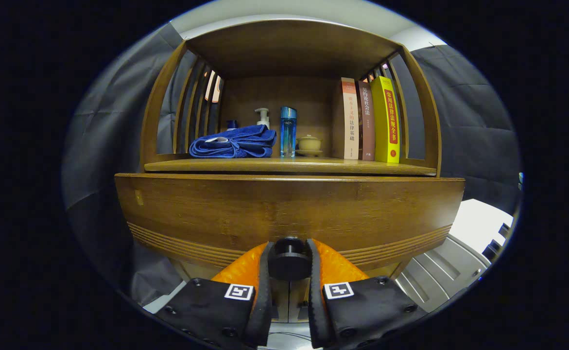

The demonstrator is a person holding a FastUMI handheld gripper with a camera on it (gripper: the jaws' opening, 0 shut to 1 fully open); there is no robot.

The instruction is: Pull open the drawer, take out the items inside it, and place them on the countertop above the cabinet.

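Note:
The brown wooden drawer front (289,214) spans the width just ahead of my gripper (289,253). A round black knob (289,257) sticks out of the drawer's lower middle, and both orange fingers (245,265) press on its sides. The drawer's inside is hidden behind the front panel, so its contents cannot be seen. Above the drawer runs the wooden countertop (410,169), under a shelf roof with slatted sides.
On the countertop lie a folded blue towel (233,143), a white pump bottle (263,116), a blue bottle (288,131), a small lidded cup (309,144) and three upright books (369,121). A white and grey surface (469,233) lies lower right.

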